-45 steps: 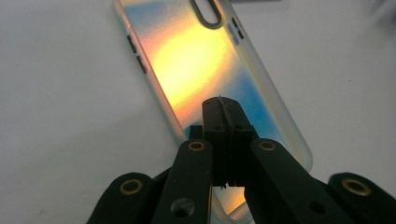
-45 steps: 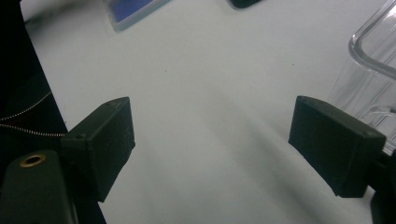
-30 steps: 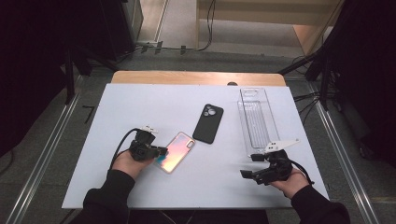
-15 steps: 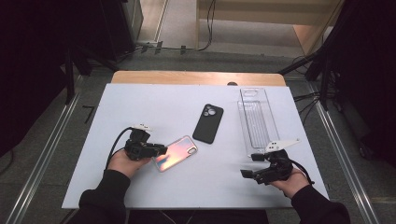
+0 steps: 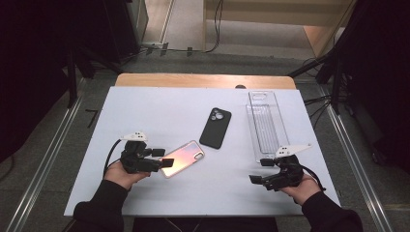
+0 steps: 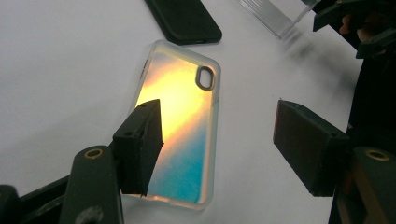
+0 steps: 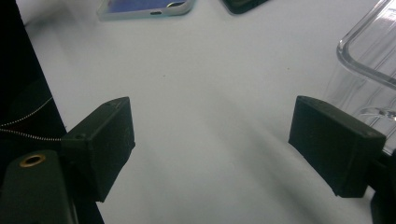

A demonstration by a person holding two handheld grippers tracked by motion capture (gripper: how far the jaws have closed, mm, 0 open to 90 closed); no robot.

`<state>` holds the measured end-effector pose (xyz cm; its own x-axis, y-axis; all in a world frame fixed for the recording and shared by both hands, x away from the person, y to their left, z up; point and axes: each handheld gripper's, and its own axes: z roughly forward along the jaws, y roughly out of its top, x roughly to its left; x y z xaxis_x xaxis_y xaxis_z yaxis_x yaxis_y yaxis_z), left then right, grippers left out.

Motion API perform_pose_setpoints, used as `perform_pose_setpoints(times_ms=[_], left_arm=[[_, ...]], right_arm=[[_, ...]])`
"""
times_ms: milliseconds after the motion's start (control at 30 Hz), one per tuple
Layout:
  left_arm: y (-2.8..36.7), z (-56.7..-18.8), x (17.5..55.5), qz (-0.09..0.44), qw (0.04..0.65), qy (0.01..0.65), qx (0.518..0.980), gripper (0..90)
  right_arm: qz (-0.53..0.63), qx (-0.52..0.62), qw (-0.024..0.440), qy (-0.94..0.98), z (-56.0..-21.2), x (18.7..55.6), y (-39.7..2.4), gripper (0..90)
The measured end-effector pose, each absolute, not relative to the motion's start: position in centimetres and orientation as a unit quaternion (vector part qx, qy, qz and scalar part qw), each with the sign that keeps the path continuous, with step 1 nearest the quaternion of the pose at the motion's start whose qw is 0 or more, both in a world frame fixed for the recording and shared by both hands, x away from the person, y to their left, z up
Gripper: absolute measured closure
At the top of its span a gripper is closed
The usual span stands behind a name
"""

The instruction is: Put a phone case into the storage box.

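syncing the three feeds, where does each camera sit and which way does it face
High view: above the person's side, looking forward and down at the table; forearms, left gripper, right gripper.
Left gripper view: on the left gripper, over the iridescent phone case; jaws just opened, case lying free.
Right gripper view: on the right gripper; open jaws.
All share that case.

Iridescent orange-to-blue phone case (image 5: pixel 183 158); black phone case (image 5: pixel 215 127); clear tray (image 5: pixel 266 124); white table (image 5: pixel 159 106).
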<state>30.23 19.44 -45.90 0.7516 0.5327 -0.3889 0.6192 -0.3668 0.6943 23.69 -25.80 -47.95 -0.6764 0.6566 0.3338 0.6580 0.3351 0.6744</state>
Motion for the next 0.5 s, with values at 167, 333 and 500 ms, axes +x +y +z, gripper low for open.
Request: perform_pose_setpoints(times_ms=[167,333,500], left_arm=[[19.6,-45.9,29.2,-0.054,0.449,0.338,0.825,30.0],[20.1,-46.1,28.4,-0.058,0.444,0.343,0.826,30.0],[20.3,-46.2,27.1,-0.034,0.443,0.322,0.836,30.0]], right_arm=[[-0.414,-0.402,0.0,-0.817,-47.9,23.7,-25.9,12.4],[-0.415,-0.402,-0.001,-0.816,-47.9,23.7,-25.9,12.4],[-0.416,-0.405,-0.006,-0.814,-47.9,23.6,-26.0,12.3]])
